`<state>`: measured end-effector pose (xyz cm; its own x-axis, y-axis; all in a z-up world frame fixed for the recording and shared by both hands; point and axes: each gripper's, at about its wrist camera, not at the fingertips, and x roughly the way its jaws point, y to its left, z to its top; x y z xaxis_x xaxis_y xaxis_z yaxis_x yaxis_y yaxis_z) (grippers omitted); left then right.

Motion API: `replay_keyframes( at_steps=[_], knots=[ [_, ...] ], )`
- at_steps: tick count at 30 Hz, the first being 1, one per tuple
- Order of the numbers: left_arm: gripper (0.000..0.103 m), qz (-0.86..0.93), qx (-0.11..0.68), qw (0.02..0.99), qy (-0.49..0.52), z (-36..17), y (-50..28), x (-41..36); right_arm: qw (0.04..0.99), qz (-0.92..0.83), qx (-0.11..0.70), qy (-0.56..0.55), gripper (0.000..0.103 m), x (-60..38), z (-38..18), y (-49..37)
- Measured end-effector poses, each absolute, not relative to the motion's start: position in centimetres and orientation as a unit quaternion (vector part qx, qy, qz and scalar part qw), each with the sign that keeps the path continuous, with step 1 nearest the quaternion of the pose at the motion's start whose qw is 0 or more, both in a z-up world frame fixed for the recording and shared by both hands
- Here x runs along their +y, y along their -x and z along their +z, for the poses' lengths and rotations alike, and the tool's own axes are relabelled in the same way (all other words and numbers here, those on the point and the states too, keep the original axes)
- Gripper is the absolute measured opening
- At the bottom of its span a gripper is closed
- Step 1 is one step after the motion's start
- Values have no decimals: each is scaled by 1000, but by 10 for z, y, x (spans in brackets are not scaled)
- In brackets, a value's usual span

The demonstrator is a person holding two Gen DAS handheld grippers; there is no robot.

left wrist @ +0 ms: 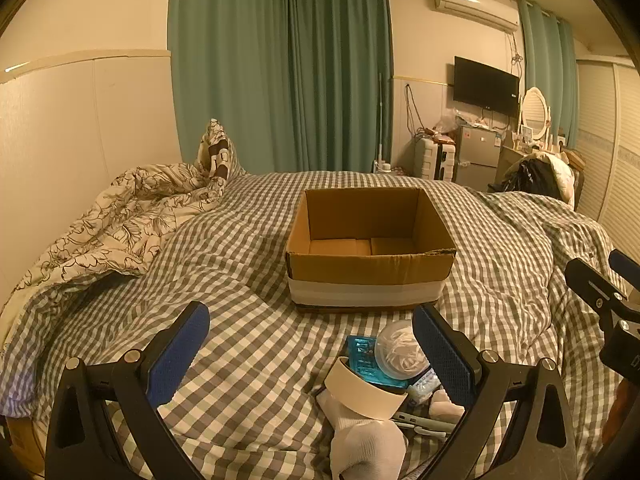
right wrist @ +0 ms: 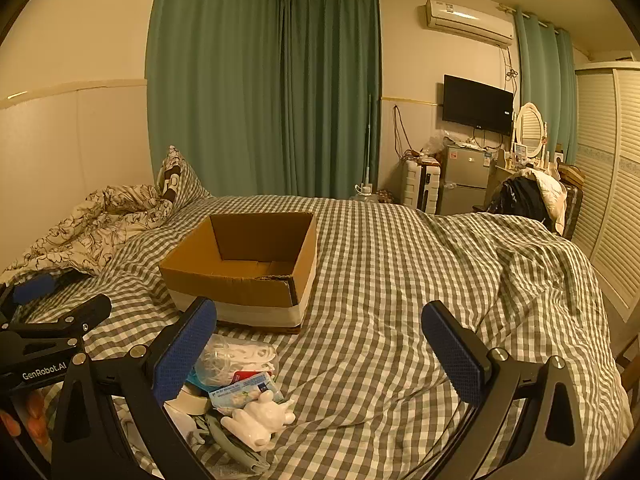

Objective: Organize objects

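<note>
Small household objects lie in a loose pile on the grey-and-white checked bedcover, just in front of both grippers. In the left wrist view the pile sits at about 5 o'clock: a white knitted sock nearest, a cream-coloured roll of tape tilted on top of it, then a teal plastic packet and a clear round tub of white cotton swabs. The left gripper has its blue-padded jaws spread wide and holds nothing. In the right wrist view the right gripper is likewise spread wide and empty, with the pile at 8 o'clock; a white ceramic animal figurine lies at its near edge beside a blue-and-white tissue pack. Beyond the pile, at 12 o'clock for the left gripper, stands an open brown cardboard box banded with white tape, its inside bare. Teal curtains hang farthest back.
</note>
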<state>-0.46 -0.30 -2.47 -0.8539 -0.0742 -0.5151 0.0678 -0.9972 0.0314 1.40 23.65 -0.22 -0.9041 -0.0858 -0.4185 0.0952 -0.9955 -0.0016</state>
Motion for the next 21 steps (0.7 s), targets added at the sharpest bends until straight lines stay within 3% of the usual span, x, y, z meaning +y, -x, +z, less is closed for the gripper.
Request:
replay_keyframes(
  at_steps=[21],
  knots=[
    [103,-957,-14,46,-286,-34,7,-3,67,-972,11,-226,103,233,-6,-13]
  ],
)
